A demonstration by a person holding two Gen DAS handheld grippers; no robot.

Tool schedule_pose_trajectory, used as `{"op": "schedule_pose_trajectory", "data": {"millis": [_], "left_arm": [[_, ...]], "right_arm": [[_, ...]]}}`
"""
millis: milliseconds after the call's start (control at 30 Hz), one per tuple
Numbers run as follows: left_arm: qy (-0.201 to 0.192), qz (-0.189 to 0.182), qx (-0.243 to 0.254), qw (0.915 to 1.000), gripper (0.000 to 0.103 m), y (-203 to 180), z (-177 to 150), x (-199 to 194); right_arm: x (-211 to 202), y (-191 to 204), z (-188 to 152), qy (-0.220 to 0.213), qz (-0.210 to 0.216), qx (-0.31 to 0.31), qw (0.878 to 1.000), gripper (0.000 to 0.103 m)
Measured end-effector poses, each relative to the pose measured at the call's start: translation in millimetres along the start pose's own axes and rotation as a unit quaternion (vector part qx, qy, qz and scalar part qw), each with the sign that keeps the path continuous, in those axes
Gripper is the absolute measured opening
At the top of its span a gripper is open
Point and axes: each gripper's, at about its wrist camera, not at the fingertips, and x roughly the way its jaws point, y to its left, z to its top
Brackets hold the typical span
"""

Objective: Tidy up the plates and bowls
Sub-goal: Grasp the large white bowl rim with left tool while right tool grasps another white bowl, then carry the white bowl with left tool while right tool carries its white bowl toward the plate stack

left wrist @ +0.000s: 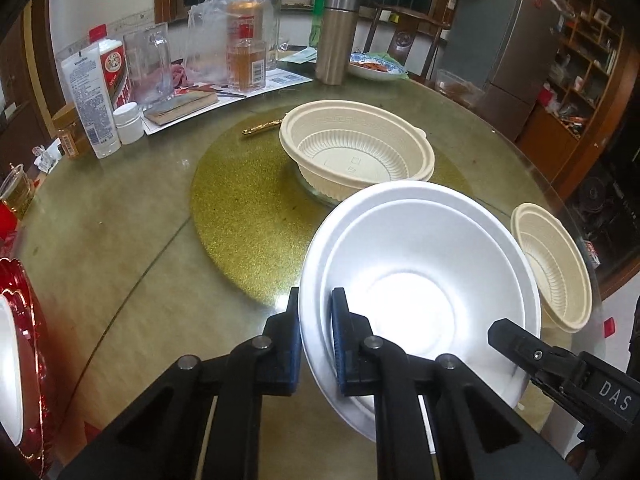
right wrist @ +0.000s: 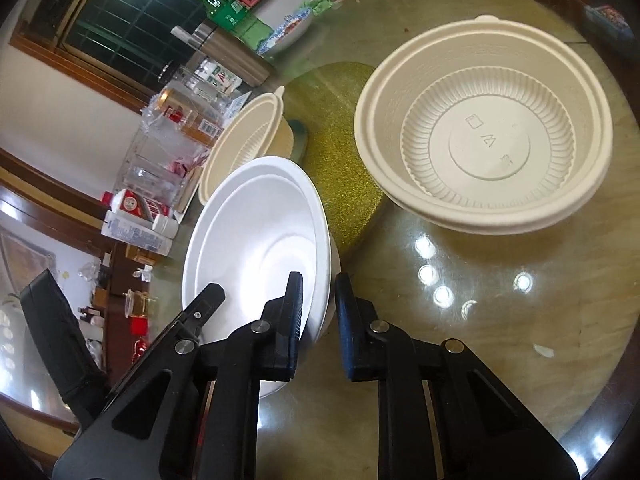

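White foam makes up the bowls at the centre of things: two nested ones, tilted, with both grippers on the rim. The left gripper has its jaws closed on the near left rim, one blue pad inside the bowl and one outside. The right gripper has its jaws closed down around the opposite rim: its left finger lies inside the bowl, while the right finger stands just off the outer wall, so whether that pad presses I cannot tell.

Beyond the white bowls, on the gold glitter disc in the middle of the round glass table, sits a stack of beige ribbed bowls. A second beige stack stands to the right; only the right wrist view looks straight down into it, showing moulded marks on its floor.

Only the left wrist view shows the red tray at the near left edge, the steel flask and a grey fridge far right.
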Motion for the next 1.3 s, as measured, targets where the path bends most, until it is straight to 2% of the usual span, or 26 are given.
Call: {"op": "schedule_pose_trajectory", "data": {"millis": [300, 1300], "left_arm": [[-0.022, 0.012, 0.000, 0.9997, 0.011, 8, -7, -23], [-0.033, 0.040, -0.031, 0.9982, 0.012, 57, -32, -54]], "right_arm": [[-13, 17, -11, -0.009, 0.012, -0.022, 1.000, 0.016], [-3, 58, -48, 0.027, 0.029, -0.079, 0.996, 0.016]]}}
